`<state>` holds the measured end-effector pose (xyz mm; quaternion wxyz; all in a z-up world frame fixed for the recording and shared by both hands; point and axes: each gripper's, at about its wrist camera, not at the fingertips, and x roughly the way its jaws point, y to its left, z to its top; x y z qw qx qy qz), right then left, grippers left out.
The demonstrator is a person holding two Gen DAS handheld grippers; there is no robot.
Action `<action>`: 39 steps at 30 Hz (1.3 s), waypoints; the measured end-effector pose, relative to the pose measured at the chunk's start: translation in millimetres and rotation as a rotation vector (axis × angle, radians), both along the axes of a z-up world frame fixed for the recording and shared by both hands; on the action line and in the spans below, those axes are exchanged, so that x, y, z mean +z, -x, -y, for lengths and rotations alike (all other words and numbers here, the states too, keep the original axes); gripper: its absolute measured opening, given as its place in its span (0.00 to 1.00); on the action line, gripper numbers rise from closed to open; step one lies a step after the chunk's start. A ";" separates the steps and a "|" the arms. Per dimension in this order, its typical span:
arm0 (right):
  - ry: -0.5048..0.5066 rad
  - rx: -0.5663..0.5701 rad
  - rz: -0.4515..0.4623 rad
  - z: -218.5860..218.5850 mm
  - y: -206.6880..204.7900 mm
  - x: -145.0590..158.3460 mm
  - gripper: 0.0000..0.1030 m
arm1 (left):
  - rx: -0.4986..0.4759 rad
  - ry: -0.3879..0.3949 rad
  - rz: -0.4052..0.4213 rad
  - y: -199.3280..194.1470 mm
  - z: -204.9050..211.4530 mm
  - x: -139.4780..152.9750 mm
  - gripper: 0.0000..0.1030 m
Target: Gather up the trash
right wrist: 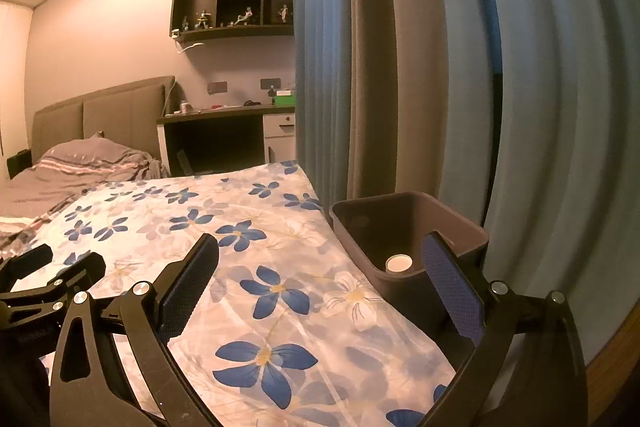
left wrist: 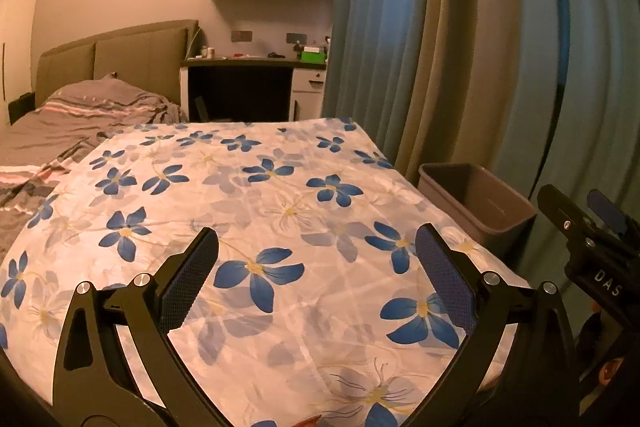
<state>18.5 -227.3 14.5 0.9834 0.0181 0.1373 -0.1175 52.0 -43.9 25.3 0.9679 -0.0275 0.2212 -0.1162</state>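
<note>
A: Right wrist view: a small white cup [right wrist: 398, 262] lies inside the bin [right wrist: 460, 227], which stands beside the bed [right wrist: 280, 307].
B: Claws?
A: Right claw [right wrist: 320, 291] and left claw [left wrist: 316, 283] both spread, empty.
B: Handling?
A: Probably light, crushable; pinch its rim gently.

Right gripper [right wrist: 320, 267] spread wide above floral cloth [right wrist: 240, 267]; white cup [right wrist: 399, 262] inside bin [right wrist: 460, 227].
</note>
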 end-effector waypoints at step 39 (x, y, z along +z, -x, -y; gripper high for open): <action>0.000 0.000 0.000 2.9 1.1 0.1 0.95 | -0.027 -0.001 0.000 -0.5 9.6 -1.2 0.93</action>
